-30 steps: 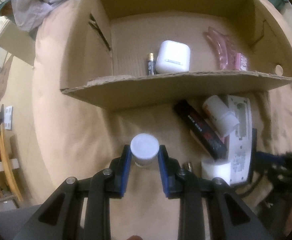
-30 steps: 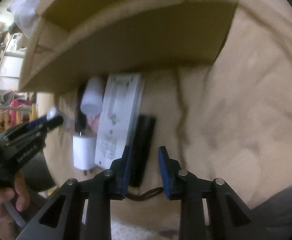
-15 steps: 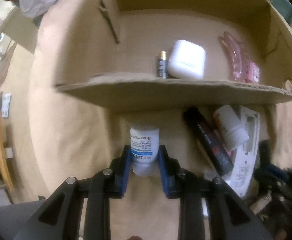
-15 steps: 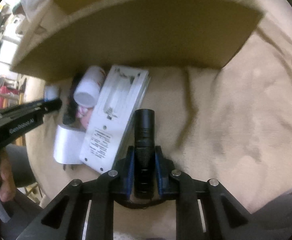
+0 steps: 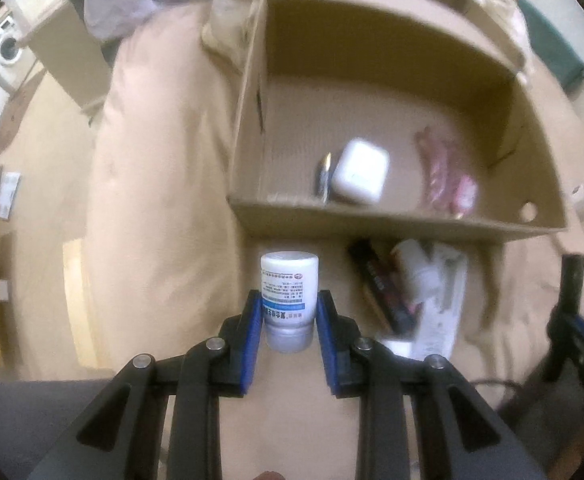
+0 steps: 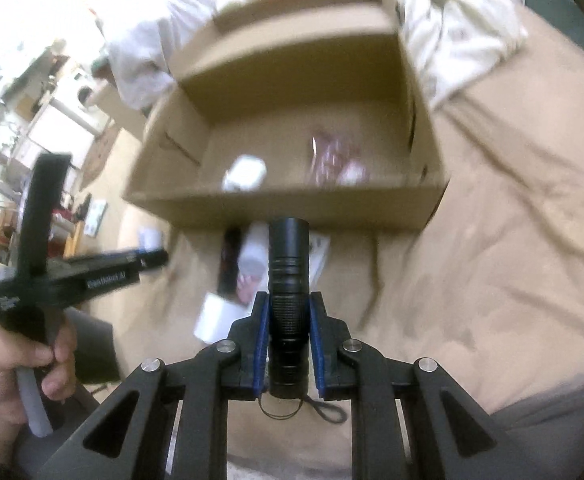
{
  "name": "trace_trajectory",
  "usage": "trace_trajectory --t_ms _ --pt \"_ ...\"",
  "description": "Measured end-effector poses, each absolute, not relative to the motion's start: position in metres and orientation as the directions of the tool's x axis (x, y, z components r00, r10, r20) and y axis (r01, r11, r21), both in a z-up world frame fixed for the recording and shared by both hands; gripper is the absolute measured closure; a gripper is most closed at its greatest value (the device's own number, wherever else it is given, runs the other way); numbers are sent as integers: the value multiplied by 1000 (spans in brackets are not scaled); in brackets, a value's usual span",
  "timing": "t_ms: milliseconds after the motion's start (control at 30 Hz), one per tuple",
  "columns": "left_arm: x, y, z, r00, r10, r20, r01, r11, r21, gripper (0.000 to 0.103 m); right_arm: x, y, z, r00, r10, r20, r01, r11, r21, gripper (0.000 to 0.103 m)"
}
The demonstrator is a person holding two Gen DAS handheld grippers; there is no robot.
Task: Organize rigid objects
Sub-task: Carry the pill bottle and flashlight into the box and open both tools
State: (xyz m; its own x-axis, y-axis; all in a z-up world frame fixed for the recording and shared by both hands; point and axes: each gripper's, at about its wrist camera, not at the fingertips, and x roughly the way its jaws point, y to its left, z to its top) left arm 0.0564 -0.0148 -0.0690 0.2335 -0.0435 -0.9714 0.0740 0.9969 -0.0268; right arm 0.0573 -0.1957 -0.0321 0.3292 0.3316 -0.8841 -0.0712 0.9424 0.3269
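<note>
One cardboard box (image 5: 396,216) sits on the bed. Inside it lie three things: one white case (image 5: 360,178), one battery (image 5: 324,176) and one pink packet (image 5: 448,176). Two grippers are in play: the left gripper (image 5: 289,316) carries one white bottle (image 5: 289,292) and the right gripper (image 6: 289,332) one black flashlight (image 6: 289,292). Before the box lie one black stick-like item (image 5: 380,284), one white tube (image 5: 416,268), one white flat device (image 5: 444,308) and one white plug block (image 6: 217,318).
</note>
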Motion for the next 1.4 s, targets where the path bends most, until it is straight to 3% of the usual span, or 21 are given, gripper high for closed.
trace_trajectory --t_ms 500,933,1067,1233,1400 --pt "95 -36 21 388 -89 -917 124 991 -44 79 105 -219 68 543 374 -752 -129 922 365 83" --pt "146 -38 37 425 -83 -901 112 993 -39 79 177 -248 116 642 376 -668 -115 909 401 83" --pt "155 -50 10 385 -62 -921 127 992 -14 79 188 -249 100 623 379 -684 -95 905 415 83" --pt "162 -67 -30 329 -20 -944 159 987 34 79 192 -235 23 484 359 -798 -40 920 390 83" --pt "165 -75 -54 317 4 -948 188 980 67 79 183 -221 -36 409 352 -842 -44 929 367 83"
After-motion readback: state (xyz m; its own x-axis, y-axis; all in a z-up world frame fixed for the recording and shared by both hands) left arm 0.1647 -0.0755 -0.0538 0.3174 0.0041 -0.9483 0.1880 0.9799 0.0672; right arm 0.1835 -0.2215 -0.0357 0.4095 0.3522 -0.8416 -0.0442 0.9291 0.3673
